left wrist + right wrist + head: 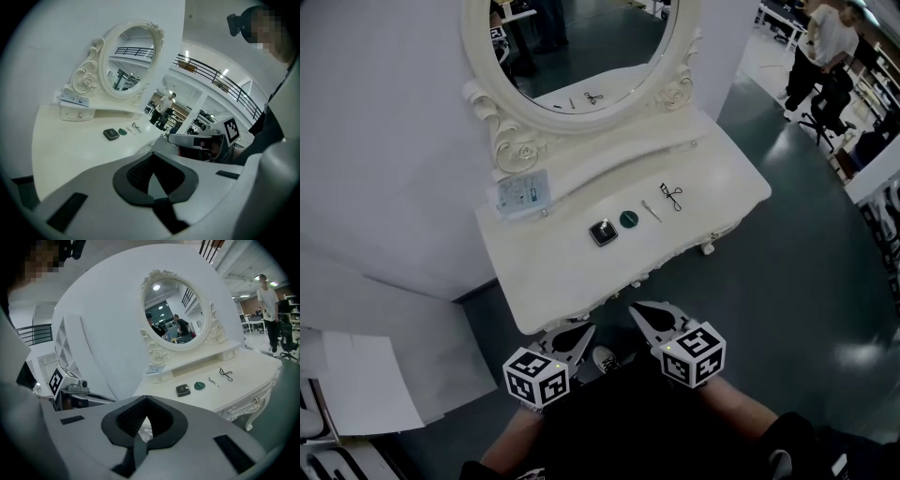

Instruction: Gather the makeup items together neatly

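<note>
Left tool (574,335) and right tool (645,312) hang clenched, empty, short of the worktop (553,281); step likely needs one opened, curler (672,196) carried beside compact (603,232).

The left tongs (578,330) and right tongs (641,310) are light grey plastic with black ribbed pads (136,173), each carrying a white cube (537,378) of black square markers. The person wears black clothing (623,417).
</note>
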`<state>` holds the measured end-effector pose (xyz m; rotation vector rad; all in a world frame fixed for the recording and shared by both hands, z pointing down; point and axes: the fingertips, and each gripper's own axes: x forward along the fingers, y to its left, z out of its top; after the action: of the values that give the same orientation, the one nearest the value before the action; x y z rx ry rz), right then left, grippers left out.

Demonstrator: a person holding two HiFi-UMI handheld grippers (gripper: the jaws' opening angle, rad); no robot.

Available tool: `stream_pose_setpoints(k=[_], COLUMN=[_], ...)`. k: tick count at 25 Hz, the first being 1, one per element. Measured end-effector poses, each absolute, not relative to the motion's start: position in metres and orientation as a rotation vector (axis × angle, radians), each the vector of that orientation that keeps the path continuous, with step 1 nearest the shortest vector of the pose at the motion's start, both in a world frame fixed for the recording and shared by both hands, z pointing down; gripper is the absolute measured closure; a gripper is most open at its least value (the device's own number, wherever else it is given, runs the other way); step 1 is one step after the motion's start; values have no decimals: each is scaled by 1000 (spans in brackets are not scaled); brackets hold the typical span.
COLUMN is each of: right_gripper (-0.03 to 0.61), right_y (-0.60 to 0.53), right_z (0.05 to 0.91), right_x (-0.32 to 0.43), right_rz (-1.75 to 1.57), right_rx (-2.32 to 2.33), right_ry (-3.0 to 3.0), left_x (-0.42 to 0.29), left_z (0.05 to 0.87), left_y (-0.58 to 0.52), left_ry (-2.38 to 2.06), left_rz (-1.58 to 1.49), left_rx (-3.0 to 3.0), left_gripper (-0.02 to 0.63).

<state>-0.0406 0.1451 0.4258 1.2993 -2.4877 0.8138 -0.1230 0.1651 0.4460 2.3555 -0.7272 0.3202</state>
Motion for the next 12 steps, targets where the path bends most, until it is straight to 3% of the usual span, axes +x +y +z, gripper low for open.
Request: stream_pose_setpoints(k=[12], right_gripper=[549], right_y=[148], right_z=[421], right_x=[-51], right_rz=[769], right_rx=[1257], right_ry=[-2497], left_x=[-129], left_z=[437], left_y=[164], left_ry=[-755], left_rz=[294], left_rx=[2375], left_gripper=[606])
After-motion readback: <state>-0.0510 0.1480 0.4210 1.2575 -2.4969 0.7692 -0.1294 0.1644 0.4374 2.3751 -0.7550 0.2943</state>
